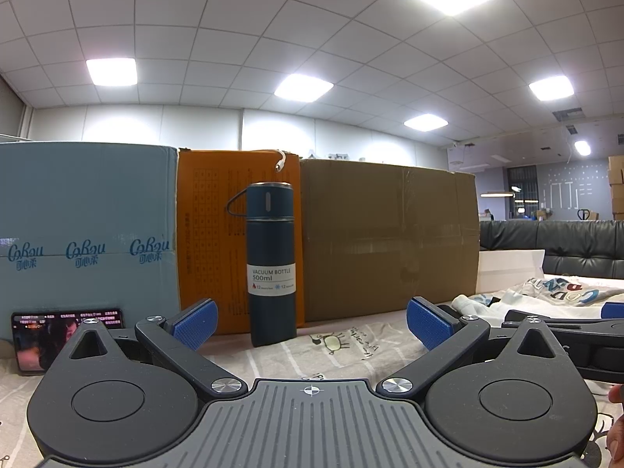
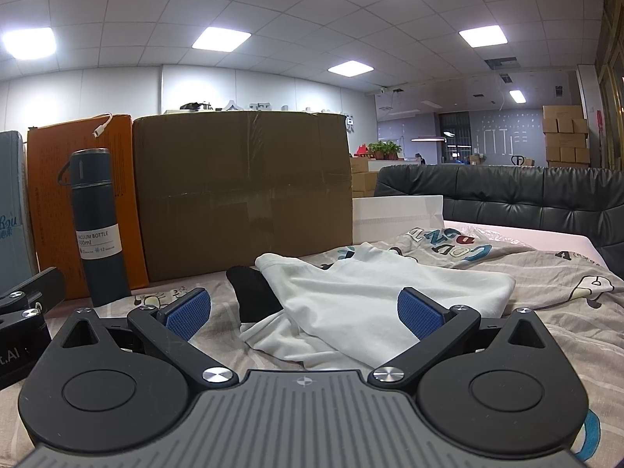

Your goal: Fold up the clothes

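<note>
A white garment [image 2: 374, 304] lies crumpled on the printed grey bedsheet [image 2: 546, 273], with a black piece of cloth [image 2: 251, 292] partly under its left side. My right gripper [image 2: 304, 314] is open and empty, low over the sheet, its blue pads on either side of the garment's near edge. My left gripper [image 1: 310, 323] is open and empty, low over the sheet, facing a dark blue vacuum bottle [image 1: 271, 265]. The white garment [image 1: 546, 296] shows at the right in the left wrist view, beyond the right gripper's body [image 1: 565, 335].
Behind the bottle [image 2: 99, 230] stand a blue box [image 1: 85, 234], an orange box [image 1: 210, 234] and a large brown carton [image 2: 241, 191]. A phone [image 1: 39, 335] leans at the left. A white box [image 2: 397, 214] and a black sofa [image 2: 526, 199] lie beyond.
</note>
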Available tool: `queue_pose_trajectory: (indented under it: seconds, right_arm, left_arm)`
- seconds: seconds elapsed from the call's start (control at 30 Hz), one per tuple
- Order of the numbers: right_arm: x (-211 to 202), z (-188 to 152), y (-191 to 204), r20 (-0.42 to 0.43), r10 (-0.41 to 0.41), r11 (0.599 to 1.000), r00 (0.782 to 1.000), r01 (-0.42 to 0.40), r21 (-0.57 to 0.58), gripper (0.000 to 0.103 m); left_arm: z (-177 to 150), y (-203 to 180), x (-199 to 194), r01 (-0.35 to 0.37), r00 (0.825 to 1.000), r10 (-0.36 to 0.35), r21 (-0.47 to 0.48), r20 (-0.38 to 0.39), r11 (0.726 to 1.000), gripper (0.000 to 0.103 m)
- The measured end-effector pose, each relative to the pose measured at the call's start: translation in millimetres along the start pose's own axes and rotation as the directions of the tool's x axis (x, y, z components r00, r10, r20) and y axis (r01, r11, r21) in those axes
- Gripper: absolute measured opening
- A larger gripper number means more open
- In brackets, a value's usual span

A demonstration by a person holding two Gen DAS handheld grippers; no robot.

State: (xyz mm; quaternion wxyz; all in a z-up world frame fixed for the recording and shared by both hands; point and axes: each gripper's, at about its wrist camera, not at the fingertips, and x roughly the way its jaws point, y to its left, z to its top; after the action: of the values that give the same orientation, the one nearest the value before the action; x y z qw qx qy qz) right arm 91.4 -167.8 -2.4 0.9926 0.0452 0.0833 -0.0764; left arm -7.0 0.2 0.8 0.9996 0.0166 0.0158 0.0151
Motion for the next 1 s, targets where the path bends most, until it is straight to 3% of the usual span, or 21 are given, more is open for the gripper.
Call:
queue_pose_trajectory:
  seconds: [0.57,1.0]
  right_arm:
    - [-1,0,-1,0.006,0.0,1.0,1.0,0.0,0.013,0.103]
    - [-17,6,-16,0.072,0.033,0.992,0.997,-0.041,0.117,0.103]
  left_arm:
    - [0,-1,-4,0.046,0.999,-0.047,0.006,0.014,0.999,0.103]
    - [14,-3,-18,0.002,1.0,-0.001,-0.025,0.031,1.0,0.103]
